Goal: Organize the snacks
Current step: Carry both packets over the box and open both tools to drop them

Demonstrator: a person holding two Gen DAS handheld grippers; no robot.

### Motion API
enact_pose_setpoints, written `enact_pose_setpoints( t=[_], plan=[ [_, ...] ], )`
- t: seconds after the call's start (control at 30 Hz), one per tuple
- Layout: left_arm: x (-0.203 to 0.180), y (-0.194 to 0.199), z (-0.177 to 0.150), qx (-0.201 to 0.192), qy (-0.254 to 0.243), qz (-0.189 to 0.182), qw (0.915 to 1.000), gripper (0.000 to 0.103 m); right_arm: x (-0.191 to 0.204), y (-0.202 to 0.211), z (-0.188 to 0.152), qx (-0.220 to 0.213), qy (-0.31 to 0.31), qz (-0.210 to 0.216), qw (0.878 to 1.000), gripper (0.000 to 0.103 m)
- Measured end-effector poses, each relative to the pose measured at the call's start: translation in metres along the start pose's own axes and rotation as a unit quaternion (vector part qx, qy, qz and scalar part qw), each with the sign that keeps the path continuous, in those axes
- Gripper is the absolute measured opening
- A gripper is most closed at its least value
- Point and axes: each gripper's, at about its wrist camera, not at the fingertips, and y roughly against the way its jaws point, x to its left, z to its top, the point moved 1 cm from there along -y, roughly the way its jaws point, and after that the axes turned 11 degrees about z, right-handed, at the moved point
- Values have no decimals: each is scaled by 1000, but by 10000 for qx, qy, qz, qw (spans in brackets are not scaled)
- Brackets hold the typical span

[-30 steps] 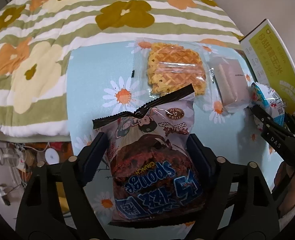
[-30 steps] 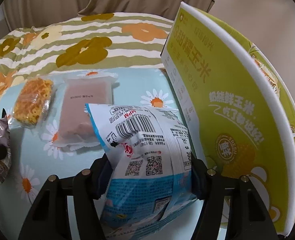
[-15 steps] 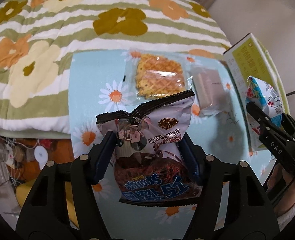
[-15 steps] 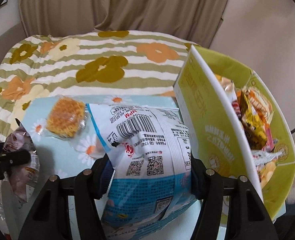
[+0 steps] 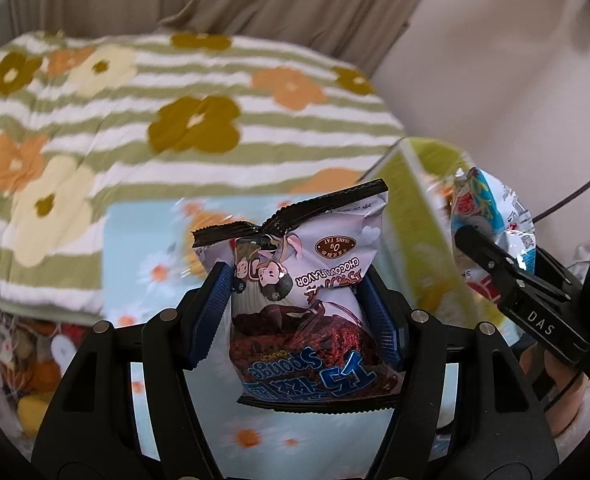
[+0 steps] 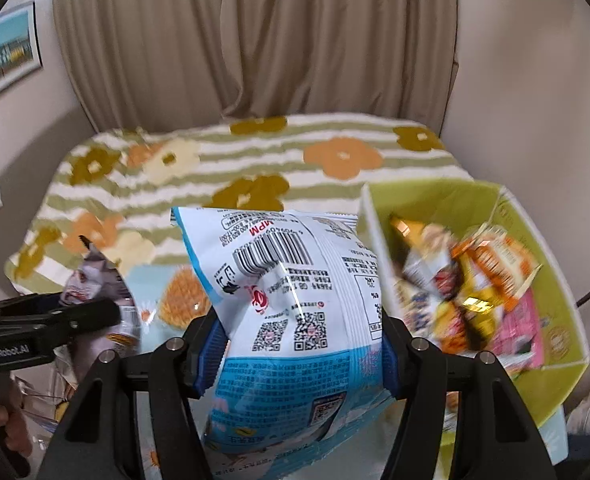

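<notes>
My left gripper is shut on a lilac and brown chocolate sponge cake pack, held in the air above the daisy-print cloth. My right gripper is shut on a blue and white snack bag, barcode side facing the camera. Right of it stands the open yellow-green box, filled with several snack packs. In the left wrist view the box wall and the right gripper with its bag appear at the right. A waffle pack lies on the cloth below.
Behind the cloth spreads a green-striped flowered blanket, with beige curtains and a plain wall beyond. A framed picture hangs at the left. Clutter shows below the table edge at the lower left.
Both grippers rose well above the cloth, carrying their packs with them. The left jaws closed tighter on the cake pack. The box's inside came into view.
</notes>
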Motion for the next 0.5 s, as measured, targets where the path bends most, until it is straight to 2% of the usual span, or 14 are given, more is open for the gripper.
enact_pose_setpoints(
  t=[0.27,0.4,0.5],
  plan=[
    [-118,29,19,-517,-153,-218,9983,62,-86,73,20,-364,38,120,9993,59],
    [-177,24,22,-621,-149,-315,9975,62,-134,96,18,-396,18,144,9991,59],
    [-219,7,20,-510,-121,-323,9981,62,-161,103,15,-338,-30,241,9991,59]
  ],
)
